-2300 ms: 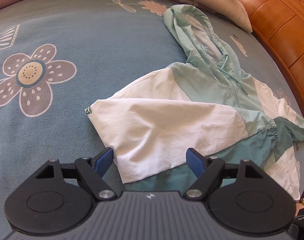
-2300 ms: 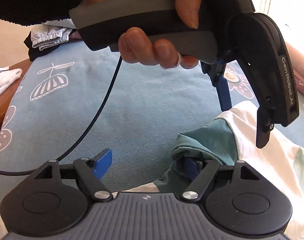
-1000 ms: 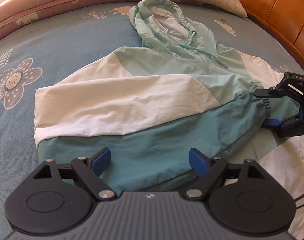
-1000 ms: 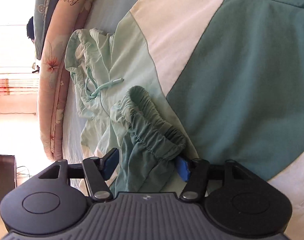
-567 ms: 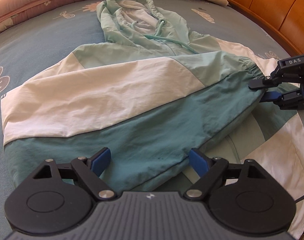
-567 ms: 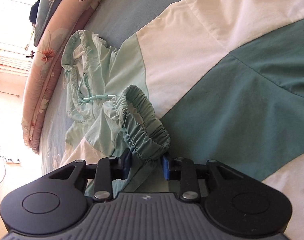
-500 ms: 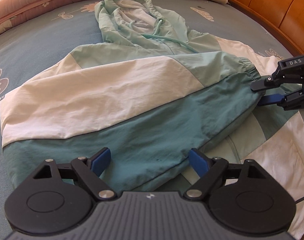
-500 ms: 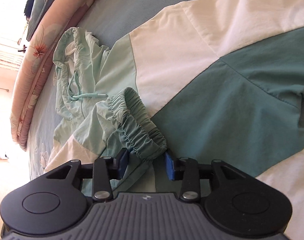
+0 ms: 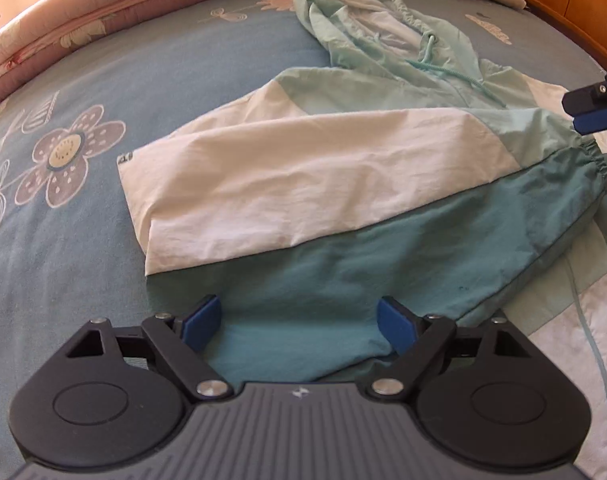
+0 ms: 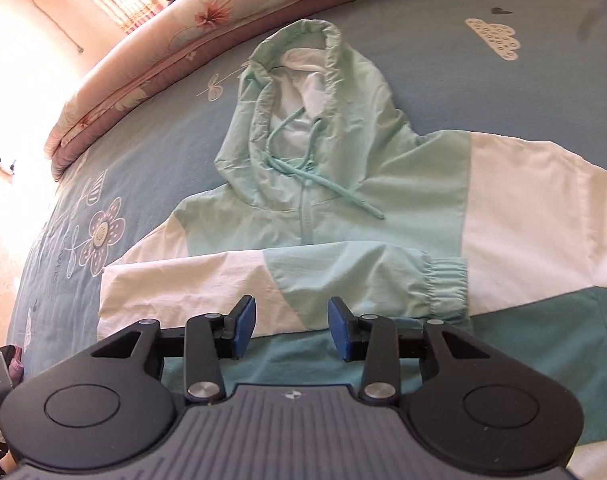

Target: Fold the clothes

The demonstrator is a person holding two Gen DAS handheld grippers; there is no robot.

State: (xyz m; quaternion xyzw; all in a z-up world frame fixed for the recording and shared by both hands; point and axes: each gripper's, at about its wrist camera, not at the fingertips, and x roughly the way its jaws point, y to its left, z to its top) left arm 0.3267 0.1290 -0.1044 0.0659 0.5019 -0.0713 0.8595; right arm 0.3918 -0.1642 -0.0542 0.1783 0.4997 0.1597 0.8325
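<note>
I count one hooded jacket (image 10: pixel 343 216) with one sleeve (image 10: pixel 287 284) folded across it, one blue bedsheet (image 9: pixel 151 92), one rolled quilt (image 10: pixel 175 36), and two grippers: left (image 9: pixel 299 322), right (image 10: pixel 290 328).

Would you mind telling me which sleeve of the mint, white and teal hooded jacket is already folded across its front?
The sleeve ending in the gathered mint cuff lies across the chest; the other sleeve stretches outward on the blue bedsheet.

Both wrist views look steeply down, close over the bed (image 9: pixel 103 240). They share the hooded jacket (image 9: pixel 343 168) (image 10: pixel 343 208), seen from neighbouring sides.
</note>
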